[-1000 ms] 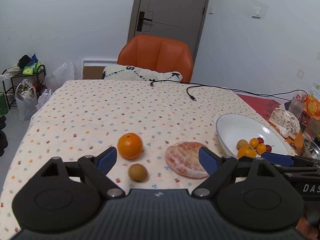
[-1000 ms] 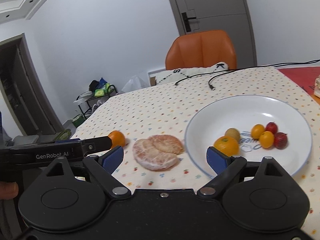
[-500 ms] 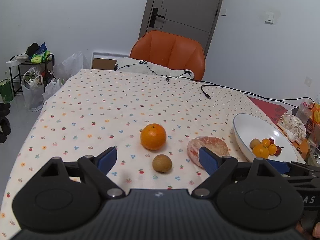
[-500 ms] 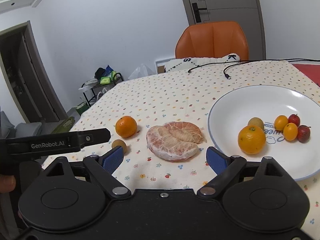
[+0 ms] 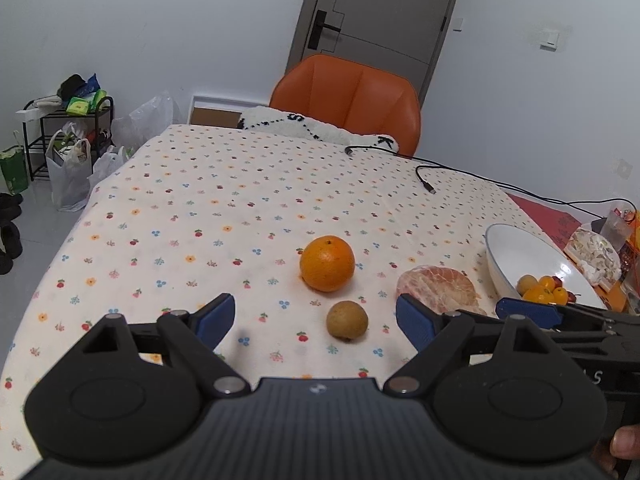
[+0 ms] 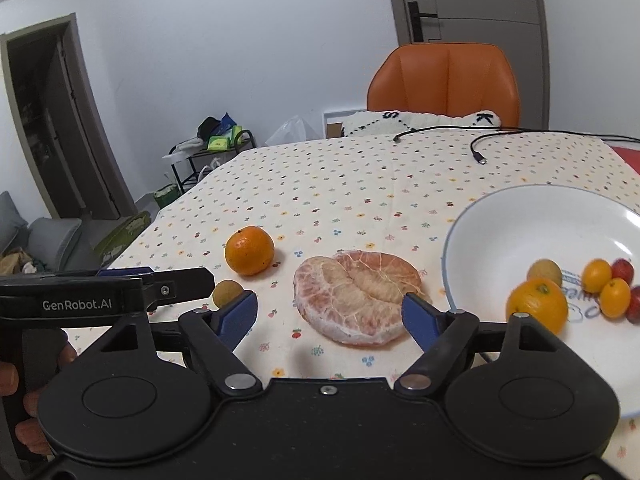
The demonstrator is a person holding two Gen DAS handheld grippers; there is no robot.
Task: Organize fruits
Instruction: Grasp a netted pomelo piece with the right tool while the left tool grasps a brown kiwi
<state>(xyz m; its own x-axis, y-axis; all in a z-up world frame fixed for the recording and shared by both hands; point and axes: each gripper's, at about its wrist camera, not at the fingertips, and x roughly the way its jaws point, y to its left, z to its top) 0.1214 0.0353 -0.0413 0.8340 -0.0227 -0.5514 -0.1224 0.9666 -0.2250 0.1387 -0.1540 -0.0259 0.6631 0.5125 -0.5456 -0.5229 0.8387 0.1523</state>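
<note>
Both grippers have drawn back from the pomelo (image 6: 358,298), jaws apart, empty.

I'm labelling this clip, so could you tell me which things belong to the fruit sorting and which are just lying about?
Job: orange, small brown fruit, peeled pomelo, white bowl holding fruit.
Lying about: black cable, orange chair, wrapped snack.

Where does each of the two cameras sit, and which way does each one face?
Left wrist: sits on the left gripper, facing the round orange fruit and small brown fruit; its open fingers show.
Right wrist: sits on the right gripper, facing the peeled pink pomelo beside the white ceramic bowl; a hand shows at the left edge.
Shared: all three fruits, the bowl.
</note>
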